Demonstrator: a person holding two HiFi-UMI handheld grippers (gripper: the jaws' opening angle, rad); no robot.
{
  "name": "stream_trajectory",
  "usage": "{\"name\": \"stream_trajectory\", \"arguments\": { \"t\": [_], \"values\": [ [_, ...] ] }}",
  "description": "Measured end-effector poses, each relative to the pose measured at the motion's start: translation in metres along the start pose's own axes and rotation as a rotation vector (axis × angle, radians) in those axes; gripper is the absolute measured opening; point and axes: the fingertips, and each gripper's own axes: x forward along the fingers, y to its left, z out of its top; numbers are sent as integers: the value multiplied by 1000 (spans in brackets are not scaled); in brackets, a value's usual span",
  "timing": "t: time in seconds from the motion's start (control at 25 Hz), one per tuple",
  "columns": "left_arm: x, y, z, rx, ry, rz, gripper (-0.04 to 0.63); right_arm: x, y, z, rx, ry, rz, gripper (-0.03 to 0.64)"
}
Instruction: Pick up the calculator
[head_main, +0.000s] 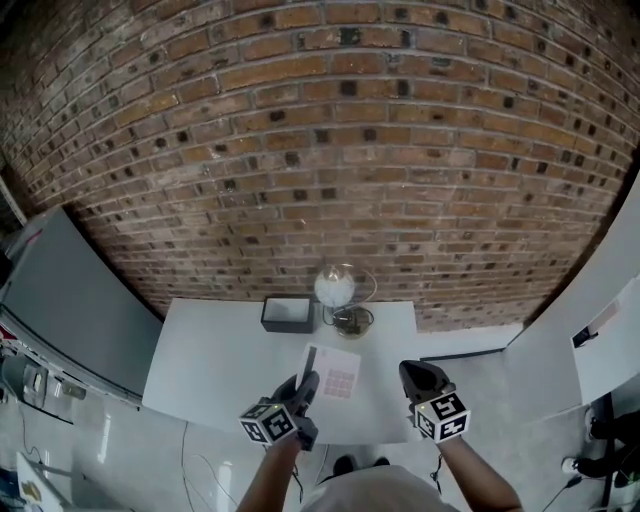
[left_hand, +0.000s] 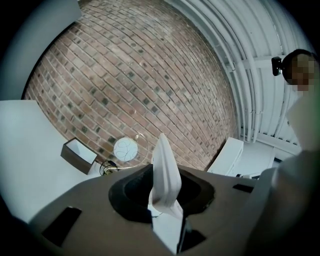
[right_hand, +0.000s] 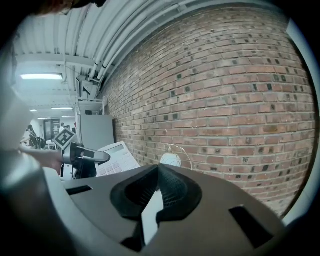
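Observation:
The calculator (head_main: 332, 374), white with pinkish keys, is lifted off the white table (head_main: 210, 370) and held at its near left edge by my left gripper (head_main: 307, 385). In the left gripper view it stands edge-on as a white slab (left_hand: 165, 165) clamped between the dark jaws (left_hand: 163, 196). My right gripper (head_main: 416, 373) hovers to the right of the calculator, apart from it, with its jaws together and nothing in them (right_hand: 159, 172). From the right gripper view I see the calculator's keypad (right_hand: 118, 158) and the left gripper (right_hand: 86, 158) at the left.
A dark open box (head_main: 288, 314) and a white globe on a wire arc stand (head_main: 336, 288) sit at the table's far edge against the brick wall (head_main: 330, 150). A grey cabinet (head_main: 70, 300) stands at left, a white panel (head_main: 560, 350) at right.

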Motion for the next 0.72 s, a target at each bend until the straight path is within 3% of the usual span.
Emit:
{"name": "stream_trajectory", "arguments": {
  "t": [0.72],
  "values": [
    [-16,-9,10,17,-45,14,114,-19,-8,15,-43,-53,-17,11]
  ]
}}
